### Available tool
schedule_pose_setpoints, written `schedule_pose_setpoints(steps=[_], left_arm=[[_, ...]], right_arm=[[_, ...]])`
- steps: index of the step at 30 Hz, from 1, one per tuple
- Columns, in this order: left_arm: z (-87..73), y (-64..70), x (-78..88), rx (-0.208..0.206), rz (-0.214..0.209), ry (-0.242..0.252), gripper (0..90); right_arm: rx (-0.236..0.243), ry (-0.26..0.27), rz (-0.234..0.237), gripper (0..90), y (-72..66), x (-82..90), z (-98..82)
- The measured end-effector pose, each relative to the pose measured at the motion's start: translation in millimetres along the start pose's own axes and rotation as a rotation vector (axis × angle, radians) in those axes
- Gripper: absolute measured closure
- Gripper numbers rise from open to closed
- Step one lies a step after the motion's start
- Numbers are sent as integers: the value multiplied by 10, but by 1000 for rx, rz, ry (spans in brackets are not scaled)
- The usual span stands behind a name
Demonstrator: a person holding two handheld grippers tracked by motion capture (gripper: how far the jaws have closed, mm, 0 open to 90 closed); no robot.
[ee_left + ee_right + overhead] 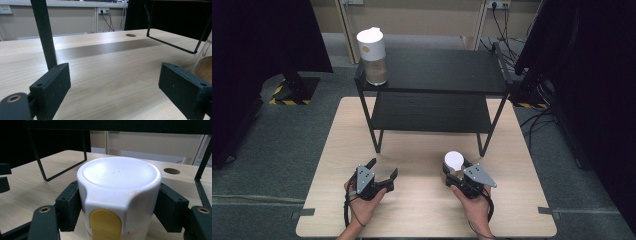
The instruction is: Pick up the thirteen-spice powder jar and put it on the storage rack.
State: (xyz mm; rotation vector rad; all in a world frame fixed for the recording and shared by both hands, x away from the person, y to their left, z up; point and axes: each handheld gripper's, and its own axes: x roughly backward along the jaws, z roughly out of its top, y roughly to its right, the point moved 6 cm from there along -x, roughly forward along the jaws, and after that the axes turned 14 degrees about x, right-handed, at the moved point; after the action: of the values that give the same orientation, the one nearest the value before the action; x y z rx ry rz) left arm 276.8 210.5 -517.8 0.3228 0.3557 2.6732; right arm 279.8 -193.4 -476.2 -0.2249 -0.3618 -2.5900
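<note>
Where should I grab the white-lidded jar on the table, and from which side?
Grip the jar around its white lid, coming in level from the person's side, as the right gripper does, one pad pressing each flank. The lid's walls are straight and round, so the flat pads seat squarely. Its yellow tab faces the gripper between the pads, so neither presses it.

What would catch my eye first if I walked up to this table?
Probably the white-lidded jar near the front right of the wooden table, clamped between the jaws of the right gripper. Next, its twin jar standing on the top left corner of the black shelf at the table's far side. The left gripper rests at the front left, jaws open.
</note>
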Motion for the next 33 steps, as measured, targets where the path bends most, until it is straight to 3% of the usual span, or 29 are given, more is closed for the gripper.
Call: schedule_pose_setpoints(steps=[12, 25, 33], left_arm=[[0, 3, -1, -3, 0, 0, 102], [-2, 8, -2, -7, 0, 0, 102], [0, 10, -4, -10, 1, -2, 102]], right_arm=[[-8, 7, -14, 308, -20, 10, -2], [-50, 111, -35, 309, 43, 186, 150], [-62, 186, -70, 309, 163, 315, 352]])
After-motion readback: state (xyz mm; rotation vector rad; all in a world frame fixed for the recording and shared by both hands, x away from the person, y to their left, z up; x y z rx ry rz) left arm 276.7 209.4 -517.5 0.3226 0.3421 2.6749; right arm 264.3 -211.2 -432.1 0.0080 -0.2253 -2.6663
